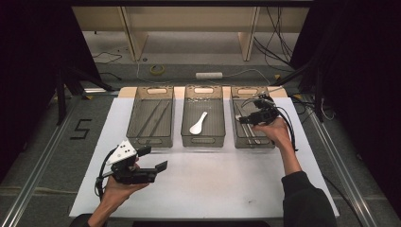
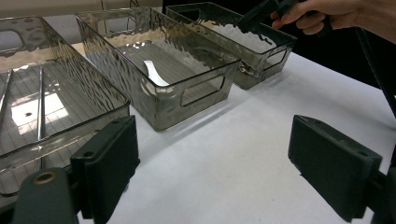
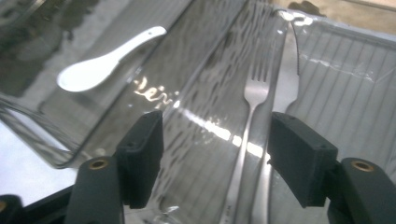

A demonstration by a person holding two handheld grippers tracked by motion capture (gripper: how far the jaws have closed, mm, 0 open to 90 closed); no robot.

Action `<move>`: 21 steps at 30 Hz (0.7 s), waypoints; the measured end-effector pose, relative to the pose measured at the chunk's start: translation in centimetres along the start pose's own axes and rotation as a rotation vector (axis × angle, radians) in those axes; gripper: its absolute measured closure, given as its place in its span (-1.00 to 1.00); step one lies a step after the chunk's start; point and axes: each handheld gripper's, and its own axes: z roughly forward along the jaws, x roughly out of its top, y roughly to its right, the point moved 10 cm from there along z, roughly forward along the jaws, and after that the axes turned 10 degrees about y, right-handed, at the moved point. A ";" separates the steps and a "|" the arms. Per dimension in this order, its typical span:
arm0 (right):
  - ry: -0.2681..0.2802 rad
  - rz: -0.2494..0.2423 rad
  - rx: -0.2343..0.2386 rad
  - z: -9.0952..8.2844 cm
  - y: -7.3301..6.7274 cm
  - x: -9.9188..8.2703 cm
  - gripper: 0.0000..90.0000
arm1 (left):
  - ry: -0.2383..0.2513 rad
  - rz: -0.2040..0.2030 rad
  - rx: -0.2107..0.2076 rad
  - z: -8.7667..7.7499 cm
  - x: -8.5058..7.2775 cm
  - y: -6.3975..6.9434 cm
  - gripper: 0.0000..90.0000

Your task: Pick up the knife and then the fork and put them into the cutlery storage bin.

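Three smoky clear bins stand in a row on a white sheet [image 1: 213,175]. My right gripper [image 1: 245,112] hangs over the right bin [image 1: 255,145], tilted down into it. Its jaws stand open [image 3: 217,140], and a metal fork [image 3: 254,91] lies flat on the bin floor below them, untouched, beside a second metal utensil [image 3: 287,84]. A white spoon [image 1: 197,124] rests in the middle bin [image 1: 203,142]. My left gripper [image 1: 155,158] hovers low over the sheet at front left, open [image 2: 212,163], with nothing between its fingers.
The left bin [image 1: 150,141] holds two long thin chopsticks [image 1: 153,118]. Black cables trail from both grippers. Behind the bins the table ends, with floor, a tape roll [image 1: 157,69] and a power strip [image 1: 209,75] beyond. Dark curtains flank both sides.
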 end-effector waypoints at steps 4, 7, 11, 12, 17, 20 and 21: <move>0.038 0.001 0.009 -0.6 -0.6 0.1 -0.24 | 0.000 0.002 0.000 0.0 0.0 0.0 -0.65; 0.060 -0.006 0.012 -1.1 -1.2 0.0 -0.24 | -0.001 0.002 0.000 0.0 0.0 0.0 -0.65; 0.096 -0.014 0.024 -1.8 -2.0 -0.1 -0.26 | -0.002 0.000 0.001 0.0 0.0 0.0 -0.65; 0.105 -0.025 0.021 -2.0 -2.2 -0.1 -0.26 | -0.001 0.000 0.002 0.0 0.0 0.0 -0.65; 0.163 -0.043 0.040 -3.2 -3.8 -0.2 -0.28 | -0.004 0.004 0.002 0.0 -0.1 -0.1 -0.66; 0.181 -0.048 0.050 -3.6 -4.5 -0.4 -0.29 | -0.007 0.002 0.001 0.0 -0.1 0.0 -0.65; 0.184 -0.052 0.058 -3.7 -4.7 -0.5 -0.30 | -0.007 0.002 0.001 -0.1 -0.1 0.0 -0.65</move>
